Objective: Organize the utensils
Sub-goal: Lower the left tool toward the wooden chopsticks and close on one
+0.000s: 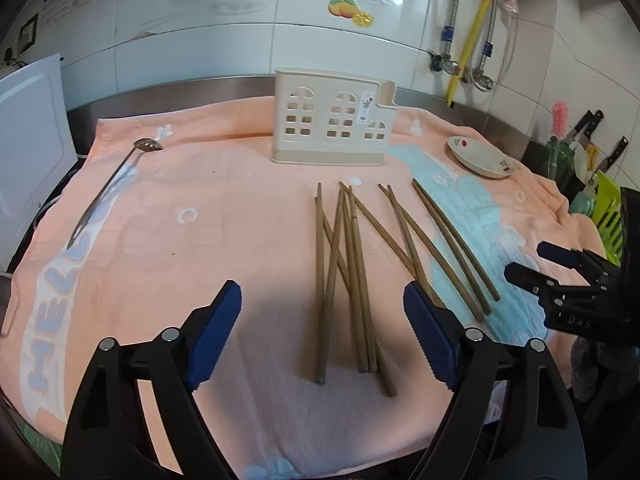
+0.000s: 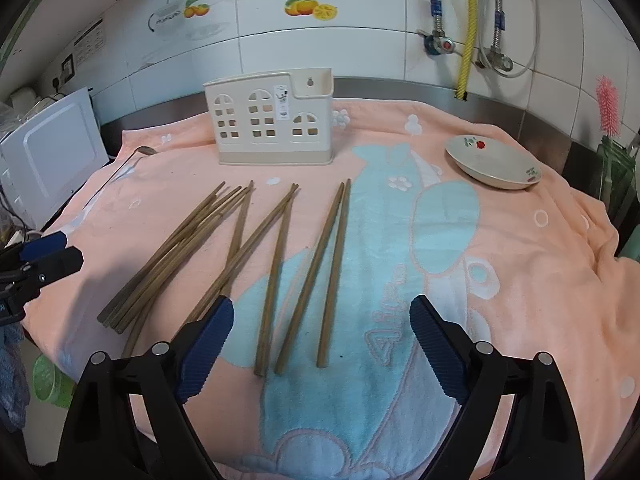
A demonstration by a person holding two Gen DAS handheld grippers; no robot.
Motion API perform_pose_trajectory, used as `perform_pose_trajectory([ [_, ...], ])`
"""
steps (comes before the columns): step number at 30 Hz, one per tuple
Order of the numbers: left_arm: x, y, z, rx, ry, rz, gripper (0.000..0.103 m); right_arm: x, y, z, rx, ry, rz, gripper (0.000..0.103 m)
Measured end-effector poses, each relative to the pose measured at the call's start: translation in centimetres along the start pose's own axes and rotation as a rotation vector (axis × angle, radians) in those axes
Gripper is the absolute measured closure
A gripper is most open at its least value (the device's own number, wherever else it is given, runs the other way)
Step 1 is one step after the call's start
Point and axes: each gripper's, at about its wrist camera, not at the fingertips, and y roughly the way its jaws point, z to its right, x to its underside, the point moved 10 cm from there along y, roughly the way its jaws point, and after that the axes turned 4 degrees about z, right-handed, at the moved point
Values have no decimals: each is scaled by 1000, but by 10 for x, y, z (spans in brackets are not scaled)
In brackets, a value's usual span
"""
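Several brown wooden chopsticks (image 1: 344,272) lie loose on a peach and blue towel (image 1: 192,248), fanned out in front of a cream utensil holder (image 1: 334,120) with window cut-outs. My left gripper (image 1: 320,292) hovers open over the near ends of the left bundle, its blue pads touching nothing. My right gripper (image 2: 322,304) is open above the near ends of the right-hand chopsticks (image 2: 328,264), and nothing is held. The holder (image 2: 272,120) stands upright at the back. A metal slotted spoon (image 1: 148,145) lies at the far left.
A shallow flowered dish (image 2: 492,164) sits on the towel at the back right. A white appliance (image 2: 52,152) stands at the left edge. Knives and a green rack (image 1: 608,208) are beyond the towel's right side. A tiled wall with pipes is behind.
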Motion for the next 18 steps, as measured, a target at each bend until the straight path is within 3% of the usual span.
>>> perform_pose_trajectory([
  [18,22,39,14,79,28,-93,83,4,20,-5,-19,12,-46,33],
])
